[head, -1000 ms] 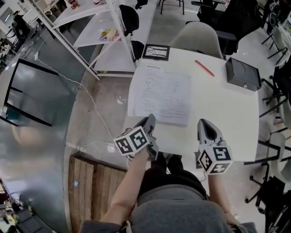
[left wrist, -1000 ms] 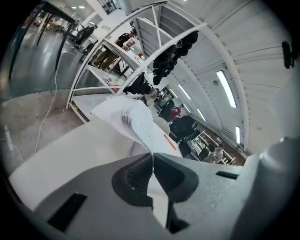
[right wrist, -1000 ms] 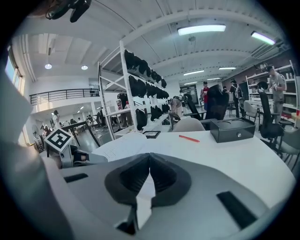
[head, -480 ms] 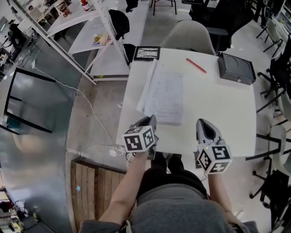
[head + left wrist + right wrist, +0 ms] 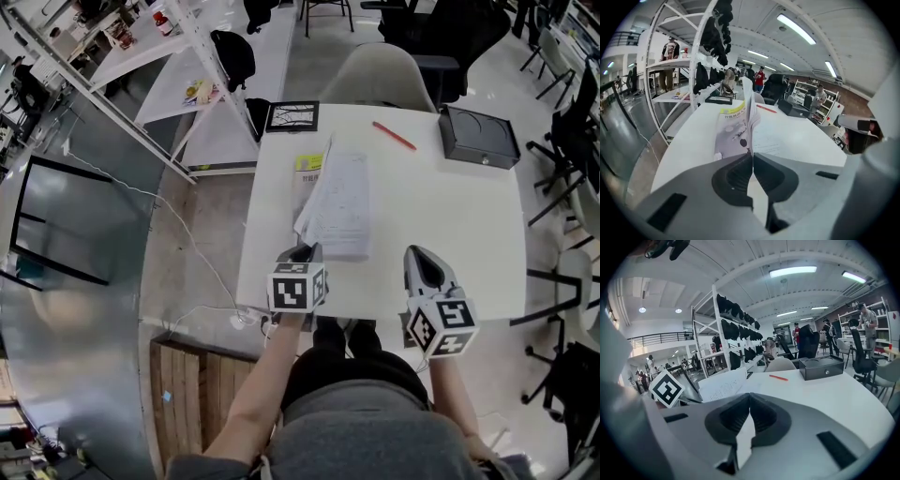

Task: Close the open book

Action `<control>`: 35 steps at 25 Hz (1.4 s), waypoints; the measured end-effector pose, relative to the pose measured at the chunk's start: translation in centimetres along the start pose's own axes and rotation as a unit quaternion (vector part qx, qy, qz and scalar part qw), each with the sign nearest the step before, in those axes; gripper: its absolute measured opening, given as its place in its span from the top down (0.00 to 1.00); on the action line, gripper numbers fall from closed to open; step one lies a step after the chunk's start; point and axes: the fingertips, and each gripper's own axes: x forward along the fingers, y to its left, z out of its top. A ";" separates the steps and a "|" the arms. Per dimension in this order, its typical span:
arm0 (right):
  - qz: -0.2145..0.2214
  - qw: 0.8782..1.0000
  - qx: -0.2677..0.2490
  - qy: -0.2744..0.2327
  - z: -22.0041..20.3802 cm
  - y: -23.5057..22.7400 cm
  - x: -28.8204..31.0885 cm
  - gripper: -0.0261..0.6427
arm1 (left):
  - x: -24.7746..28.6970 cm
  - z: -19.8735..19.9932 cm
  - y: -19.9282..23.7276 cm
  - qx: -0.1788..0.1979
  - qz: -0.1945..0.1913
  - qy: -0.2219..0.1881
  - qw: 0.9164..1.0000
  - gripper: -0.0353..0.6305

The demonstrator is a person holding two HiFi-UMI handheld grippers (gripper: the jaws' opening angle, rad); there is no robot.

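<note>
Book pages (image 5: pixel 337 199) swung upright; left tool (image 5: pixel 302 251) pinches them, right tool (image 5: pixel 420 253) closed, empty; white table (image 5: pixel 450 225), open workshop.

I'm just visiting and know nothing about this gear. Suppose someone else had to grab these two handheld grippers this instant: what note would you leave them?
Left gripper: jaws shut on the near edge of the book, gripping its lifted left half.
Right gripper: jaws shut and empty, over the near edge of the table, to the right of the book.
Book: on the table's left side. Its right half lies flat and its left half stands roughly upright.
Done: the fold is about halfway over.
Left: carry the lifted half over onto the flat half, then probably let go.
</note>
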 end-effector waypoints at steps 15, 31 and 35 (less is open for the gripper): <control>0.003 1.000 0.003 0.000 0.0 0.1 0.4 0.96 | 1.6 -0.5 -1.1 0.109 0.005 0.047 0.993 0.93; -0.003 1.000 0.005 0.007 0.1 -0.7 0.9 0.96 | 3.0 -2.2 -2.3 0.133 -0.029 0.096 0.986 0.82; -0.002 1.000 0.007 0.009 0.2 -0.9 1.1 0.95 | 3.1 -2.3 -2.5 0.135 -0.037 0.101 0.985 0.78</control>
